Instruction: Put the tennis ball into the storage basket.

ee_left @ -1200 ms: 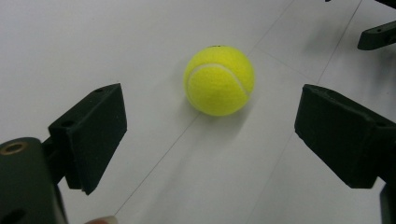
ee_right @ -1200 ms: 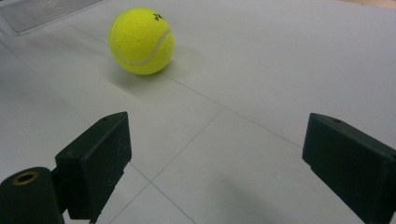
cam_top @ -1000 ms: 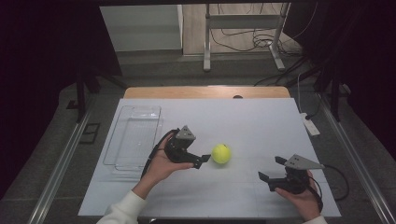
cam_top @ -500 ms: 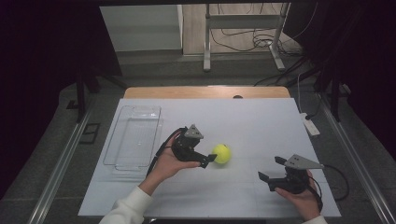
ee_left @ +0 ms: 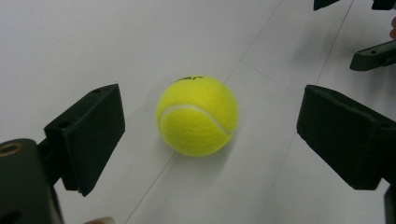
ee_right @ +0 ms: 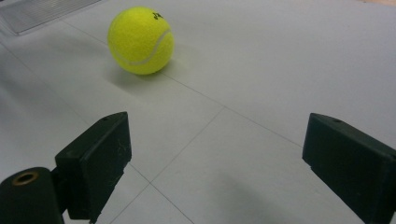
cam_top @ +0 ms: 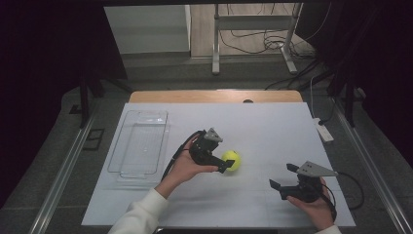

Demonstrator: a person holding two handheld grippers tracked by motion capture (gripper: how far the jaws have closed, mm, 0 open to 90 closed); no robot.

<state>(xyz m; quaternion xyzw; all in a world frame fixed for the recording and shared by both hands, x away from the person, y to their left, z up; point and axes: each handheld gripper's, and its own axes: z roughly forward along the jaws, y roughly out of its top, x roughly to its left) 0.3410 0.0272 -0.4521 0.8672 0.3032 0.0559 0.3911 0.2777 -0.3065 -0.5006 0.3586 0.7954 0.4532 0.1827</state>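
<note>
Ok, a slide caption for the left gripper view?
Open left tool lined up on a yellow tennis ball resting on the white table.

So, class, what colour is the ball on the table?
Bright yellow-green with a white curved seam; the ball shows best in the left gripper view.

In the high view the left gripper (cam_top: 225, 163) covers the ball (cam_top: 232, 159) at its nine-o'clock side — whether a jaw touches it cannot be told there. The ball's black print (ee_left: 191, 78) at twelve o'clock is too small to read. The tray (ee_right: 42, 11) is cut off at eleven o'clock in the right gripper view — a ribbed corner remains. Both sleeves run off the high view's bottom edge.
</note>
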